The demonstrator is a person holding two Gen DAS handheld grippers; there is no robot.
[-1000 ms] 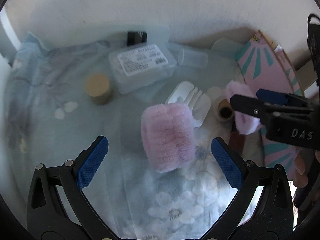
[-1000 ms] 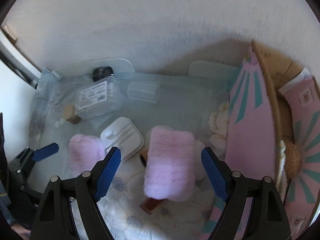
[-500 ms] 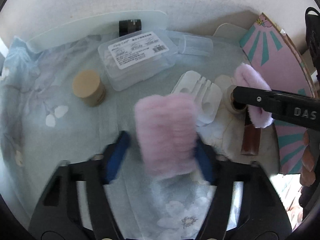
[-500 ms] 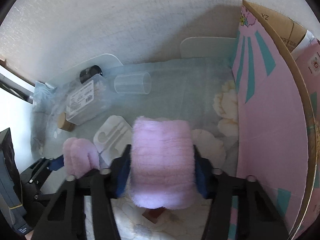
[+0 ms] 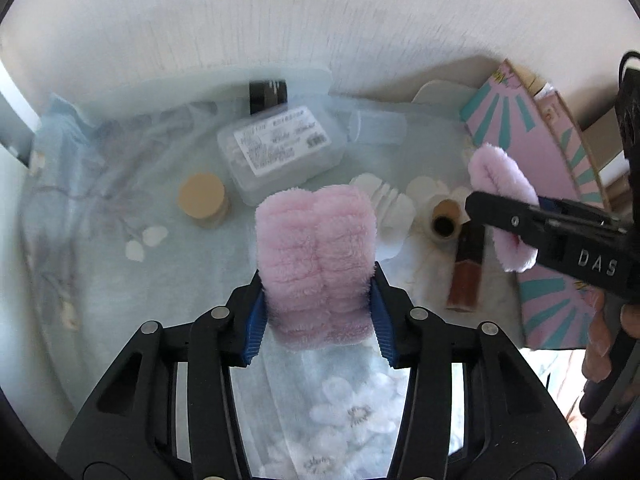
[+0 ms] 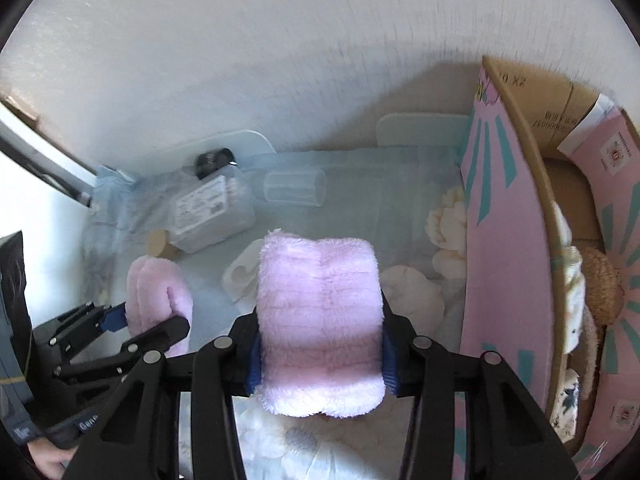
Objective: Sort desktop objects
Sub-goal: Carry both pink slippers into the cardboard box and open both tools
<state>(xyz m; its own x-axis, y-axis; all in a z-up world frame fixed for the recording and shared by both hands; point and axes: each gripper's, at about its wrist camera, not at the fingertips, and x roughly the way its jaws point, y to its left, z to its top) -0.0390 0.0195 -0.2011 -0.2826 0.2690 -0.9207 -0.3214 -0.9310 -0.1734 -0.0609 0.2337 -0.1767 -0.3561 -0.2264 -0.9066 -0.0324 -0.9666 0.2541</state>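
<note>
My left gripper [image 5: 318, 320] is shut on a fluffy pink wristband [image 5: 316, 256] and holds it above the pale blue floral cloth [image 5: 120, 280]. My right gripper [image 6: 320, 356] is shut on a second fluffy pink wristband [image 6: 320, 320], also lifted off the cloth. Each gripper shows in the other's view: the right one with its band [image 5: 504, 200] at the right, the left one with its band [image 6: 160, 300] at the lower left.
On the cloth lie a clear labelled plastic box [image 5: 280, 152], a small tan-lidded jar [image 5: 202, 200], a white slotted holder [image 5: 384, 204], a clear cup on its side [image 6: 294, 188], an open small tube [image 5: 444, 224] and a brown lip gloss [image 5: 466, 272]. A pink-and-teal cardboard box [image 6: 504, 240] stands at the right. A white wall is behind.
Both grippers went from open around the wristbands to shut on them, and both bands have been lifted off the cloth.
</note>
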